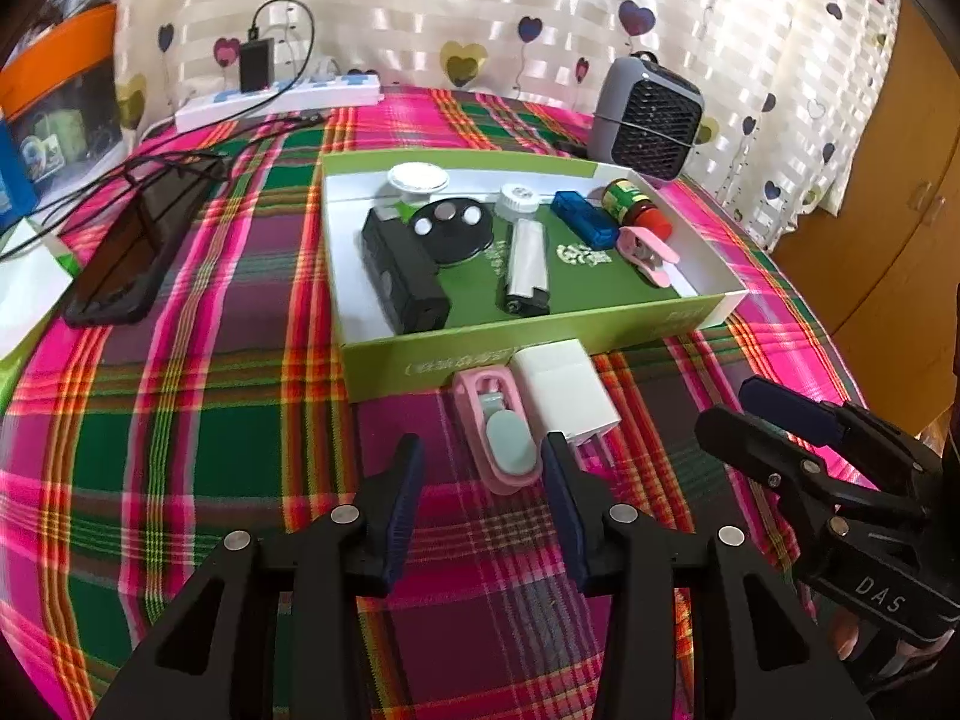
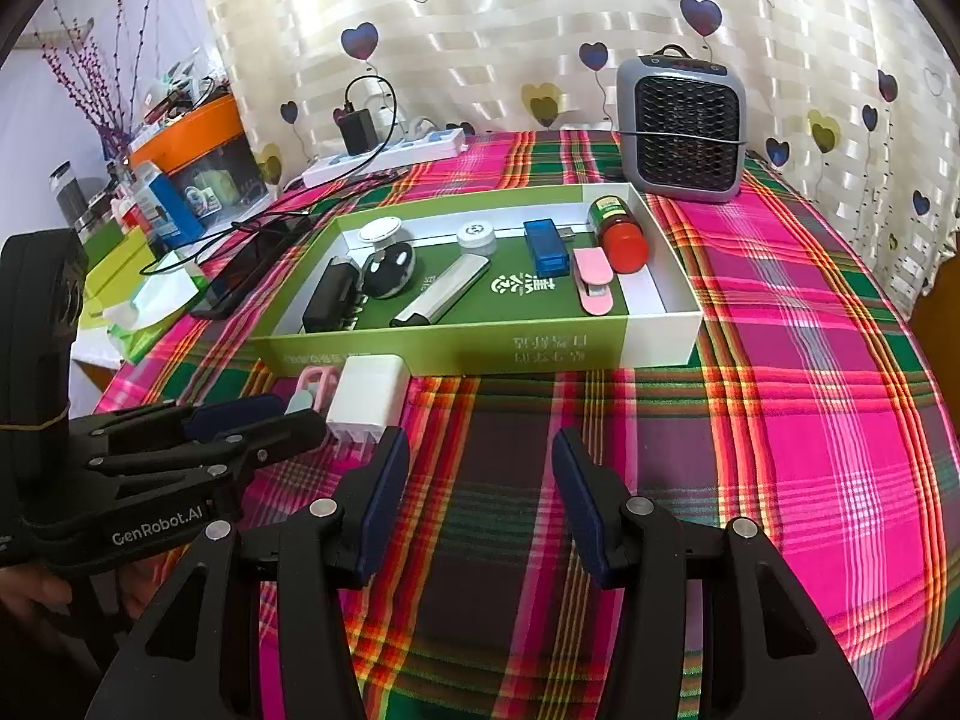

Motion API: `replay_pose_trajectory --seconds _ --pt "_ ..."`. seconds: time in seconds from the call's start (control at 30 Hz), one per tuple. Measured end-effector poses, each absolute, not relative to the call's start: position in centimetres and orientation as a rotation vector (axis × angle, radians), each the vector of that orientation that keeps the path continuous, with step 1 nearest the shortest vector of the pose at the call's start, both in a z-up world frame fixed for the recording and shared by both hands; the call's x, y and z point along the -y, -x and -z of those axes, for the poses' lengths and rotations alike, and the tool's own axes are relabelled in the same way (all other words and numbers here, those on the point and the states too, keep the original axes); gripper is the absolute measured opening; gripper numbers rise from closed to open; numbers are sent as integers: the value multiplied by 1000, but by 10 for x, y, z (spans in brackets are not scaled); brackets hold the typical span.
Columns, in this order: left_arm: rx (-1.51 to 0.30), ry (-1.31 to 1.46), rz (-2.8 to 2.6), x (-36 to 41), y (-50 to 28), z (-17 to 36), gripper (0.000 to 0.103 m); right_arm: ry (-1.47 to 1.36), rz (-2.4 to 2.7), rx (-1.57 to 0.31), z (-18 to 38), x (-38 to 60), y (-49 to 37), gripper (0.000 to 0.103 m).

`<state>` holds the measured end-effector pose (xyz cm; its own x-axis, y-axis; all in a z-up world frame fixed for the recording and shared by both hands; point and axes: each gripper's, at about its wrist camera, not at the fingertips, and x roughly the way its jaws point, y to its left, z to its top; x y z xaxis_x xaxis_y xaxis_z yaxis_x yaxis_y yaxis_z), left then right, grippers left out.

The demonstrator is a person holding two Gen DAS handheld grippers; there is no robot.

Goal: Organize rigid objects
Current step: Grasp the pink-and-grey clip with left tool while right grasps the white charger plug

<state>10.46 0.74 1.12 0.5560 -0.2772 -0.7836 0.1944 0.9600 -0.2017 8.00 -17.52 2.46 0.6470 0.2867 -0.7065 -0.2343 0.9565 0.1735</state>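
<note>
Left hand-held gripper (image 1: 480,468): jaws spread wide and holding nothing, poised low over the pink nail clipper (image 1: 495,438), with its right finger close to the prongs of the white plug adapter (image 1: 567,393).
Right hand-held gripper (image 2: 480,468): wide open too, nothing between the fingers, hovering over bare cloth to the right of the two loose items.
Loose items: the clipper and adapter lie side by side on the cloth, against the near wall of the green box (image 1: 480,354); by my judgement these are what is left to sort.
Already in the box: black case (image 1: 405,270), round black disc with silver dots (image 1: 453,228), white cap (image 1: 418,178), second white cap (image 1: 517,201), silver lighter (image 1: 528,267), blue USB stick (image 1: 585,217), red-lidded jar (image 1: 636,204) and pink clip (image 1: 648,249), set in loose rows so each stays reachable.
Likely step: the left gripper's placement suggests a pickup of the clipper.
Surface: a counter under a pink, green and red plaid cloth (image 2: 780,390).
Room: heart-print curtain (image 2: 540,30) behind, a small grey heater (image 2: 684,132), a white power strip (image 2: 384,156) and a dark phone (image 1: 138,246) off to the side.
</note>
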Motion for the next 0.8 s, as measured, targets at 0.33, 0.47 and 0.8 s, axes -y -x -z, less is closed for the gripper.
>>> replay_pose_trajectory --seconds 0.33,0.47,0.8 --pt "-940 85 264 -8 -111 -11 40 -53 -310 -827 -23 168 -86 51" --pt "-948 72 262 -6 -116 -11 40 -54 -303 -833 -23 168 -88 51" --pt "-943 49 245 -4 -116 -10 32 -45 -296 -843 -23 165 -90 51"
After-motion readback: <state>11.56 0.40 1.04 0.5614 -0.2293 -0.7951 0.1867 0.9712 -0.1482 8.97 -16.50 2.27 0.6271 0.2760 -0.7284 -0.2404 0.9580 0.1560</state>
